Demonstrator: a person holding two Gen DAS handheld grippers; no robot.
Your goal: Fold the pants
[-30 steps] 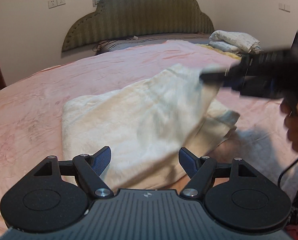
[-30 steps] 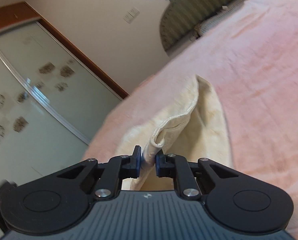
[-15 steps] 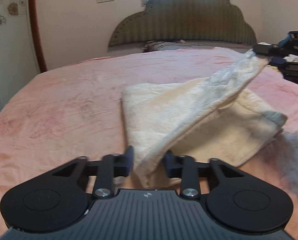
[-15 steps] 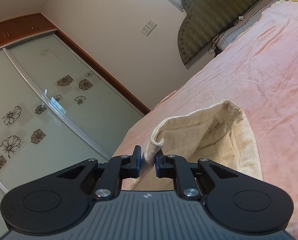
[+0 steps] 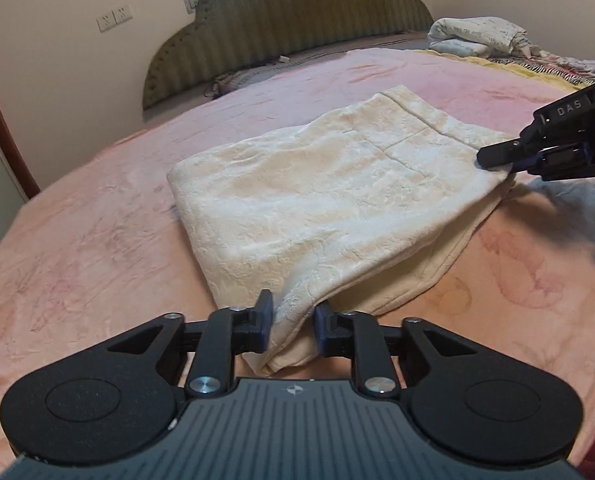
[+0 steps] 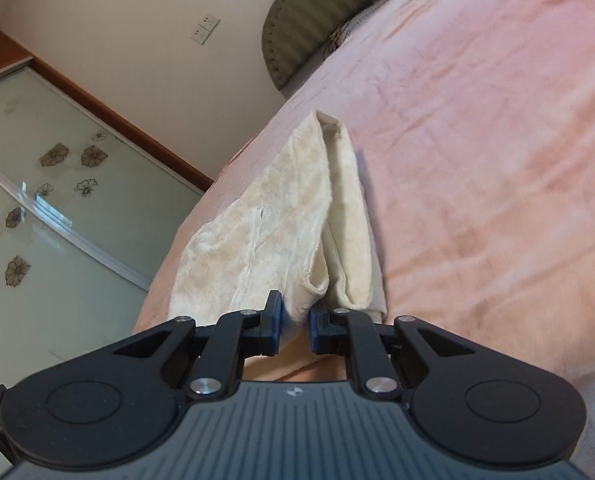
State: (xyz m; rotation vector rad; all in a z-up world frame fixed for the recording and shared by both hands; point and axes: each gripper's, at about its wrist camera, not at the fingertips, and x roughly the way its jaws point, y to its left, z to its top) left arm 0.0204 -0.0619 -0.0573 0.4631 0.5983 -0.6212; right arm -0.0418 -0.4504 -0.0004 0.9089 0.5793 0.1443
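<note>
the cream pants (image 5: 321, 208) lie folded over on the pink bed (image 5: 97, 248), spread out ahead of the left gripper (image 5: 291, 328) and reaching across to the right gripper (image 5: 497, 158) at the far right. the near corner of the pants sits between the left gripper's jaws, which are opening, the pads standing just off the cloth on either side. the right gripper (image 6: 295, 320) is clamped on the other corner, the fabric pinched tight between its blue pads, and from its own view the pants run straight ahead as a narrow doubled strip on the bed. the bed's cover is a plush, lightly wrinkled pink blanket with a faint pattern. beyond the pants, ahead of the left gripper, a scalloped green headboard (image 5: 297, 20) stands against a pale wall with sockets (image 5: 114, 18) to its left and a window edge above. a pile of folded bedding (image 5: 477, 34) rests far ahead to the right. to the left of the right gripper, a wardrobe (image 6: 37, 184) has frosted sliding doors with flower prints and a wooden frame.
</note>
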